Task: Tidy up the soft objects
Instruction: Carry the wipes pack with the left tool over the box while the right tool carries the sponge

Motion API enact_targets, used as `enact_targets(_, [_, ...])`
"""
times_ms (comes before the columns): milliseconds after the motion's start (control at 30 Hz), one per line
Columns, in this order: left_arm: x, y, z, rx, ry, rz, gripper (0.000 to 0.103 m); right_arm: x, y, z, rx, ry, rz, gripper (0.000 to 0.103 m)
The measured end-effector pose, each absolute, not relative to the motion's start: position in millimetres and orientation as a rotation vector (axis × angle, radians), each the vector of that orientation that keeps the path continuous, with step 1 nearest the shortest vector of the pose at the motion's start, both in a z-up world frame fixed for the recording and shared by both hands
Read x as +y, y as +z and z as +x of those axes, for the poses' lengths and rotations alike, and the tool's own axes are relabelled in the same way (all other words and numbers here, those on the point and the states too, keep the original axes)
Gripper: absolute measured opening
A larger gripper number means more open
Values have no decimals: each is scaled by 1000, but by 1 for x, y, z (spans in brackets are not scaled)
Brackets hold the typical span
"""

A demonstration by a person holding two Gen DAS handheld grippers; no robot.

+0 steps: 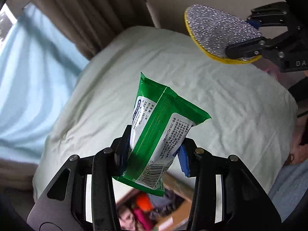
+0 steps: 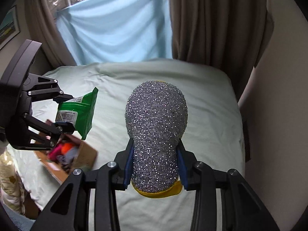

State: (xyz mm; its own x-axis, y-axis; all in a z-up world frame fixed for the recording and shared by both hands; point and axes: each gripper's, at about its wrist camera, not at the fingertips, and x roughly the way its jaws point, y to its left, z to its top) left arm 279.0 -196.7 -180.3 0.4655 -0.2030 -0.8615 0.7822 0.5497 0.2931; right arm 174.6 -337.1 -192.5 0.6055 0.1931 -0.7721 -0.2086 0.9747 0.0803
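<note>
My left gripper (image 1: 154, 150) is shut on a green and white wipes pack (image 1: 161, 127), held up in the air above the bed. The same pack (image 2: 80, 113) shows at the left of the right wrist view, between the left gripper's (image 2: 64, 110) fingers. My right gripper (image 2: 155, 165) is shut on a silver glittery scouring sponge (image 2: 156, 132) with a yellow underside, squeezed at its lower part. In the left wrist view that sponge (image 1: 219, 32) hangs at the upper right, pinched by the right gripper (image 1: 240, 38).
A pale green bedsheet (image 2: 202, 100) covers the bed below both grippers. An open cardboard box (image 2: 84, 154) with several colourful soft items sits on the bed at the lower left. Brown curtains (image 2: 207, 19) and a light blue cloth (image 2: 115, 25) hang behind. A person's patterned sleeve (image 2: 9, 182) is at the left edge.
</note>
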Motion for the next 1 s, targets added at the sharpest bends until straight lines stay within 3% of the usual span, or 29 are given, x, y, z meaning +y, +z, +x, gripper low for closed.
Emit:
enact_targets(267, [-116,-147,198,917,-513,626,39,-276,-144,129,872,326,-26,36])
enact_targets(500, [-41,-156,161,961,-383,491,39,-208,-133,112,866,402,-22,36])
enact_targets(1000, [142,-209,161,1088,-229,295,39,-57,-176,127,977,397,7,36])
